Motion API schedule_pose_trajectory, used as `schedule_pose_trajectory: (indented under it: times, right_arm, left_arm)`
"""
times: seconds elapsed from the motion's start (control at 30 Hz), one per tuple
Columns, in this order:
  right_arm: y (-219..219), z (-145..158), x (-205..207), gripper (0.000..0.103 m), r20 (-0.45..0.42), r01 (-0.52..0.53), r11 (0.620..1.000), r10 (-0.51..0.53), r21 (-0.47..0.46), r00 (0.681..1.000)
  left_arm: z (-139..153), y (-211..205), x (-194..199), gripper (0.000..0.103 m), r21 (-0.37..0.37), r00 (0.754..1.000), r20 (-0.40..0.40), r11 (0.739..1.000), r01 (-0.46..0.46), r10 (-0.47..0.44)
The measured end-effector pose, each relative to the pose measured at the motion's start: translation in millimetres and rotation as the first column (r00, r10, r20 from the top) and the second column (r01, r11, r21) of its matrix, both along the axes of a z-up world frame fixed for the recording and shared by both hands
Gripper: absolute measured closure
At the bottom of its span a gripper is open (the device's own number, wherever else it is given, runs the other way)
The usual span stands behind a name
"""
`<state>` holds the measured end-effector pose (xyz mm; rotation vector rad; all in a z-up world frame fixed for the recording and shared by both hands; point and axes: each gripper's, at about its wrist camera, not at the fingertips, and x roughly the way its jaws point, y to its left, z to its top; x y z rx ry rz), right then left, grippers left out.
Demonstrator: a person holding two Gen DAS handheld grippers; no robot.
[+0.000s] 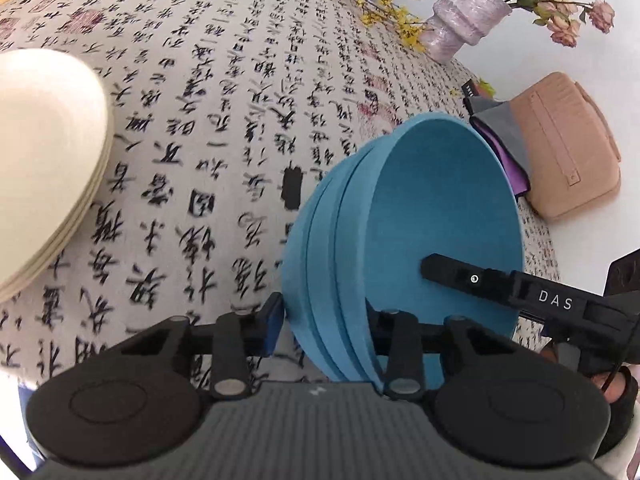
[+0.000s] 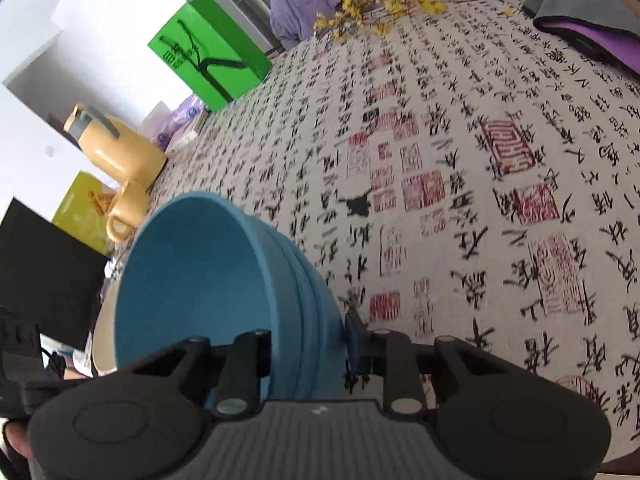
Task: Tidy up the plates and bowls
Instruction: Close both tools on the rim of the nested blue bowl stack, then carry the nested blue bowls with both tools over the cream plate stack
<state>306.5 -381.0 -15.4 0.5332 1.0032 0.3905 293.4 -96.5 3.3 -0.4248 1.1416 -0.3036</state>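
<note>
Both Grippers Clamped on the Blue Bowl Stack

Clearly, the left gripper (image 1: 324, 320) is closed on the rim wall of a stack of nested matte blue bowls (image 1: 432, 216), one finger outside and one inside. From the opposite side, the right gripper (image 2: 308, 340) is clamped on the same stack (image 2: 192, 280), its rim walls pinched between the pads. The stack is seen just above a cloth-covered table printed with black calligraphy and red seals (image 1: 224, 120).

Only in the left wrist view is the right gripper's black finger seen reaching inside the top bowl, and a pile of cream round plates (image 1: 44, 160) is shown to the left, apart from the bowls. A pink handbag (image 1: 568, 148) and a lilac ribbed vase (image 1: 464, 16) are shown beyond.

Only in the right wrist view are a yellow jug (image 2: 120, 152), a yellow mug (image 2: 124, 216) and a green bag (image 2: 208, 52) shown at the table's far edge.
</note>
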Motion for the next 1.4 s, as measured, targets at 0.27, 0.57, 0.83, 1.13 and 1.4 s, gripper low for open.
schedule_pose_trajectory:
  times: [0.27, 0.57, 0.83, 1.13, 1.4]
  right_arm:
    - [-15.1, 2.9, 27.8, 0.079, 0.002, 0.045, 0.999, -0.045, -0.013, 0.999]
    - [-24.7, 8.8, 48.7, 0.079, -0.003, 0.065, 0.998, -0.066, -0.021, 0.998]
    - [-13.1, 17.9, 52.5, 0.079, 0.008, 0.044, 0.999, -0.044, -0.032, 0.999]
    - [23.4, 36.0, 53.9, 0.079, 0.037, -0.015, 1.0, 0.016, -0.01, 0.999]
    - [81.5, 58.4, 57.5, 0.079, 0.082, -0.119, 0.993, 0.118, 0.002, 0.99]
  left_arm:
    - [2.6, -12.5, 44.4, 0.069, -0.017, 1.0, 0.008, 1.0, -0.003, 0.004]
    - [7.6, -22.6, 68.9, 0.069, -0.023, 1.0, 0.024, 1.0, -0.003, 0.003]
    - [13.1, -9.3, 68.1, 0.069, -0.032, 0.999, 0.032, 0.999, -0.023, 0.024]
    - [33.5, 28.9, 49.8, 0.069, -0.014, 0.994, 0.073, 0.997, -0.079, 0.079]
    - [53.1, 82.8, 25.7, 0.069, -0.003, 0.977, 0.119, 0.984, -0.178, 0.178]
